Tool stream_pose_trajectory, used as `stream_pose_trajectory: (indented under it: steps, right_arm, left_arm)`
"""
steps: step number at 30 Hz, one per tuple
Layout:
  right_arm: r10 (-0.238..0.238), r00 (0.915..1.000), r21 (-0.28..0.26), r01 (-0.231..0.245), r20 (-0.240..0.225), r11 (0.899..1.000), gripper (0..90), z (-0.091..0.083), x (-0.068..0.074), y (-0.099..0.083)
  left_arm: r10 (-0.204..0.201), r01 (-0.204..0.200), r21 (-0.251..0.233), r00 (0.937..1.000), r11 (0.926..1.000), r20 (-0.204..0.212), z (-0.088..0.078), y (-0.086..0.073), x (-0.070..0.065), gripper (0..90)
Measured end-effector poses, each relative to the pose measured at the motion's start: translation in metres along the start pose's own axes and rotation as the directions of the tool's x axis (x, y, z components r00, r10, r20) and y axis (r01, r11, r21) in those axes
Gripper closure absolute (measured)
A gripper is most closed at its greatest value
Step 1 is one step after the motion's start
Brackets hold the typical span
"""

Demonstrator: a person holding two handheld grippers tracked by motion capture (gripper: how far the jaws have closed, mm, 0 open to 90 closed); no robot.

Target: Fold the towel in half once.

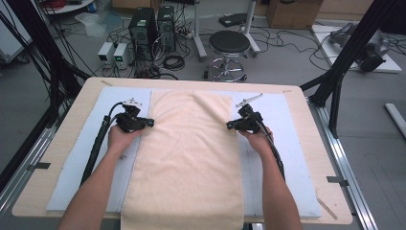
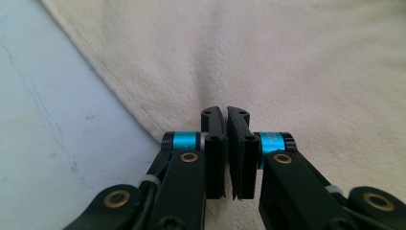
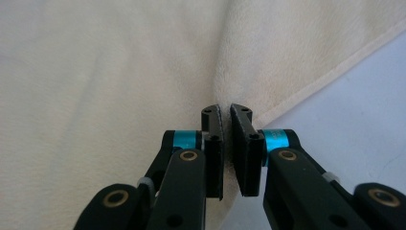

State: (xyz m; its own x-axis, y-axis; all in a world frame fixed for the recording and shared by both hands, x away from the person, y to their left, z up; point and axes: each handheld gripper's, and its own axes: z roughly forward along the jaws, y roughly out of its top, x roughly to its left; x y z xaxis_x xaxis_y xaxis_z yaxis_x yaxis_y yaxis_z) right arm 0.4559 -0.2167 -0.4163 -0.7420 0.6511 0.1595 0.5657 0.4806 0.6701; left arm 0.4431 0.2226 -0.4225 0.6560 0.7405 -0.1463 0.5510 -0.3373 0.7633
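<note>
A cream towel (image 1: 189, 158) lies lengthwise down the frame's centre on a pale blue mat (image 1: 282, 143). The left gripper (image 1: 149, 123) and right gripper (image 1: 230, 126) each pinch a long edge, jaws clamped on cloth. Likely next: lifting both edges evenly to fold.

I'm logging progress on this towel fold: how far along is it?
Done: the towel lies flat along the table. In hand: the left gripper and right gripper have each pinched a side edge, jaws shut on the cloth. Left: no fold shows yet; lifting and folding remain, probably.
</note>
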Motion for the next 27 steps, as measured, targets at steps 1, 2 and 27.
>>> stream_pose_trajectory:
  steps: [1, 2, 27]
  right_arm:
    - [-0.002, 0.9999, -0.014, 0.002, -0.01, 1.0, 84.4, -0.004, 0.001, 0.001]
    - [-0.007, 0.9998, -0.029, 0.006, -0.019, 1.0, 84.4, -0.009, 0.002, 0.002]
    - [-0.268, 0.9502, -0.07, 0.26, -0.158, 0.963, 72.0, -0.095, 0.133, -0.081]
  left_arm:
    - [0.0, 0.0, -0.019, 1.0, 0.9998, 0.01, -0.006, 0.002, 0.0, 85.5]
    - [0.01, -0.009, -0.033, 0.9998, 0.9994, 0.016, -0.012, 0.004, -0.001, 85.5]
    - [0.211, -0.206, -0.058, 0.9713, 0.9768, 0.109, -0.115, -0.107, -0.103, 77.0]
